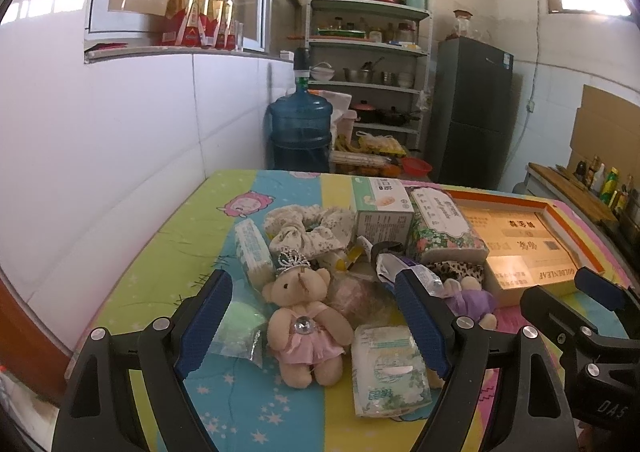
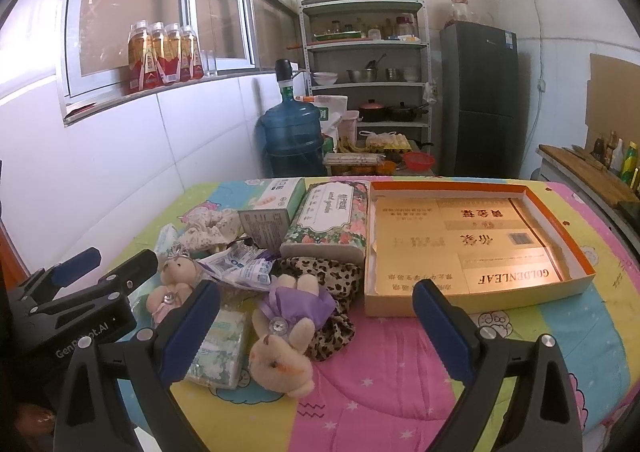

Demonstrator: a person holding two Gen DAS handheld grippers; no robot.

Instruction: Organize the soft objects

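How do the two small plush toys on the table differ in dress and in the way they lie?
The pink-dress bear wears a silver crown and lies face up, head away from the grippers. The purple-dress plush has no crown and lies the other way round, head toward the right gripper. Both are beige, with a gem on the dress, and neither is held.

Plush pink-dressed bear [image 1: 304, 328], glossy plastic tissue pack [image 1: 388, 370], shiny gold cardboard box [image 2: 472, 248], quilted cloth cover [image 2: 380, 392]
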